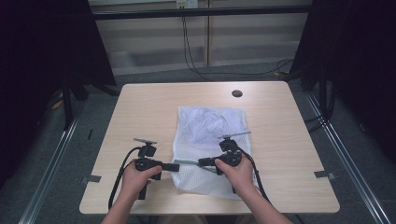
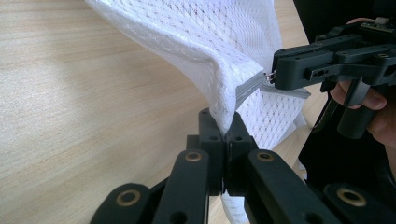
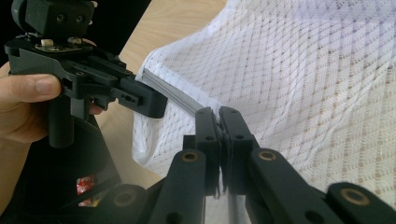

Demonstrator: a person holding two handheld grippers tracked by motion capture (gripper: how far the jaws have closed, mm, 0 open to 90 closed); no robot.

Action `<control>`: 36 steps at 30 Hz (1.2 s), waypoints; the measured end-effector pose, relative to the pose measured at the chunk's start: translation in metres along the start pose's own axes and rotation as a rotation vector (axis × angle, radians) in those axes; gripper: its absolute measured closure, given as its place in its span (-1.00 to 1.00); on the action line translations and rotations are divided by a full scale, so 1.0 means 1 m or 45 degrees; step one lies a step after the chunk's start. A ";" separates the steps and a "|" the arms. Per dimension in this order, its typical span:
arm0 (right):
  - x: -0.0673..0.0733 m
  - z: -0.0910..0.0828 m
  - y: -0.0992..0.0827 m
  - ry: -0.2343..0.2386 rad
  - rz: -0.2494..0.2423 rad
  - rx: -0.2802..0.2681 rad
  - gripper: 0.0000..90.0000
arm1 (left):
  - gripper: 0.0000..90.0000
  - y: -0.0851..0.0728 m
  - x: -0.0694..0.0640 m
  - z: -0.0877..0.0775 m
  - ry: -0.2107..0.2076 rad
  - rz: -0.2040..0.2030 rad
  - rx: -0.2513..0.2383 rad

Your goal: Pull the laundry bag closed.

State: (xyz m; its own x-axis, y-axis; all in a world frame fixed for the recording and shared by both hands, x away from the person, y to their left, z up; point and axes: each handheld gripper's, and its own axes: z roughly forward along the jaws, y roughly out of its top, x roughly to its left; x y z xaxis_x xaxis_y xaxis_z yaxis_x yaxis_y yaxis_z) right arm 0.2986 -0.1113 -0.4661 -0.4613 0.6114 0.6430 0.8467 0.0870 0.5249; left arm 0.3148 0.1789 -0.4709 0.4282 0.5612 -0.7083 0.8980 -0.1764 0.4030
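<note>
Lying on table: white mesh bag (image 1: 210, 140), flat across the middle of the wooden table (image 1: 140, 107), its near end lifted between the two grippers.
Zipper: grey zipper (image 2: 250, 87) running along the bag's near part, stretched left to right between the grippers.
Left gripper: left gripper (image 2: 224, 130) at the bag's near left edge, jaws together, clamped on a fold of mesh beside the zipper's end.
Right gripper: right gripper (image 3: 218, 116) just right of it over the bag, jaws together, clamped at the zipper; the small metal pull (image 2: 269, 76) sits at its tip.
Hands: the person's hands at the near edge, one on each gripper.
Table far side: dark round hole (image 1: 236, 93) near the far right edge.
</note>
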 end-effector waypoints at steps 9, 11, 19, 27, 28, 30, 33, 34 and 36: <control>-0.003 -0.004 -0.002 -0.005 0.011 -0.008 0.93 | 0.98 0.000 0.004 -0.004 0.003 0.015 0.010; -0.003 -0.004 -0.002 -0.007 0.012 -0.007 0.93 | 0.98 0.000 0.003 -0.004 0.004 0.006 0.002; -0.003 -0.004 -0.002 -0.006 0.005 -0.001 0.93 | 0.98 0.000 0.003 -0.003 0.006 0.007 0.007; -0.005 -0.008 -0.002 -0.007 0.016 -0.001 0.93 | 0.98 0.000 0.004 -0.005 0.006 0.019 0.012; -0.006 -0.008 -0.002 -0.008 0.009 -0.002 0.93 | 0.98 0.000 0.005 -0.005 0.009 0.023 0.012; -0.006 -0.010 -0.002 -0.011 0.006 0.002 0.93 | 0.98 0.000 0.004 -0.005 0.004 0.008 0.004; -0.006 -0.010 -0.002 -0.012 0.006 0.001 0.93 | 0.98 0.001 0.004 -0.005 0.005 0.018 0.014; -0.006 -0.010 -0.002 -0.013 0.006 0.003 0.93 | 0.98 0.000 0.004 -0.005 0.006 0.018 0.015; -0.006 -0.010 -0.003 -0.011 0.010 0.005 0.93 | 0.98 0.000 0.004 -0.005 0.008 0.020 0.017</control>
State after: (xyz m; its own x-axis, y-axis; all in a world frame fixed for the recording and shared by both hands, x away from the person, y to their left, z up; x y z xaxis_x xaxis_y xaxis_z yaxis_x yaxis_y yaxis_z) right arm 0.2964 -0.1230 -0.4658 -0.4525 0.6187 0.6422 0.8513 0.0853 0.5177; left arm 0.3164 0.1847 -0.4707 0.4415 0.5636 -0.6981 0.8925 -0.1961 0.4061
